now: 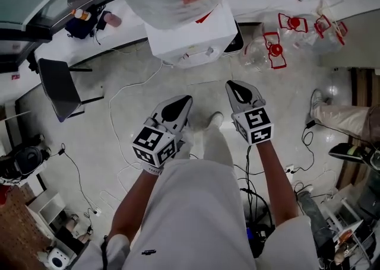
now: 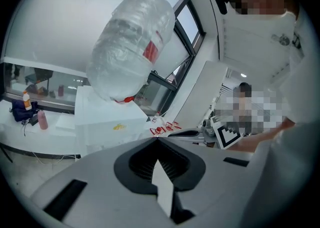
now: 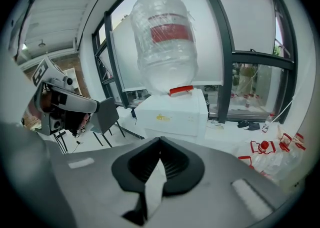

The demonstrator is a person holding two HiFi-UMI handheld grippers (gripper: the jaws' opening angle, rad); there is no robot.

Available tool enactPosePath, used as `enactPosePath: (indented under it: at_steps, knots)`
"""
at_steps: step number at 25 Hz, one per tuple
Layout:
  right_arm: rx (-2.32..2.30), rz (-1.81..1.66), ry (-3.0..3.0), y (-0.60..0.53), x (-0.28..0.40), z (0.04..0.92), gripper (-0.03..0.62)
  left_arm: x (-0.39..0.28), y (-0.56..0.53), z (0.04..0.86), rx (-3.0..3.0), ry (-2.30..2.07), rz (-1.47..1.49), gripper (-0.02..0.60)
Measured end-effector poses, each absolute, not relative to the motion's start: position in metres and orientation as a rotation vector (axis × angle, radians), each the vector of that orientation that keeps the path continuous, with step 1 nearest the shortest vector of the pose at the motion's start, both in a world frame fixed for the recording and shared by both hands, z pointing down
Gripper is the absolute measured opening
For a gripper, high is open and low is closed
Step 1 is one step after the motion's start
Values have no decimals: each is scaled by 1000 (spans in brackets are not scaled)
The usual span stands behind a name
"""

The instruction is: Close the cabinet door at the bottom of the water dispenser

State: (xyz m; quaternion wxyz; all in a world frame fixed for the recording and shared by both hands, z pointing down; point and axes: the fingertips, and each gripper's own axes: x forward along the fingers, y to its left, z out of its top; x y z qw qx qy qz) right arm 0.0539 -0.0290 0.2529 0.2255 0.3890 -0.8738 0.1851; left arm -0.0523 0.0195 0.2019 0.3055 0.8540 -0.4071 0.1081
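Seen from above, a person in pale clothes holds two grippers out over a glossy pale floor (image 1: 136, 79). The left gripper (image 1: 181, 104) and the right gripper (image 1: 234, 89) sit side by side, near each other but apart, and each carries one cube with square markers.

In each gripper's own view, the two jaws are pressed together at the tip with nothing between them.

Just beyond the grippers stands one white water dispenser (image 1: 193, 37). One large clear water bottle (image 3: 164, 41) with a red label is upended on top of it. The dispenser is well apart from both grippers.

The cabinet door cannot be made out. The head view looks down on the dispenser's top, and in both gripper views the gripper bodies cover its lower front.

To the dispenser's right, at least three empty clear bottles with red handles (image 1: 274, 49) lie clustered on the floor. One black chair (image 1: 59, 88) stands to the left. White and black cables trail across the floor, and a second person's leg (image 1: 341, 119) enters from the right edge.
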Motion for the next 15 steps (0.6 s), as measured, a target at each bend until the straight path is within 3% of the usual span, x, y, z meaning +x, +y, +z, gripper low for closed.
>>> enactPosePath:
  at_steps: [15]
  knots:
    - [1221,434,-2475,14,74,157,11,-59,49,130,2347,-1086,181,6]
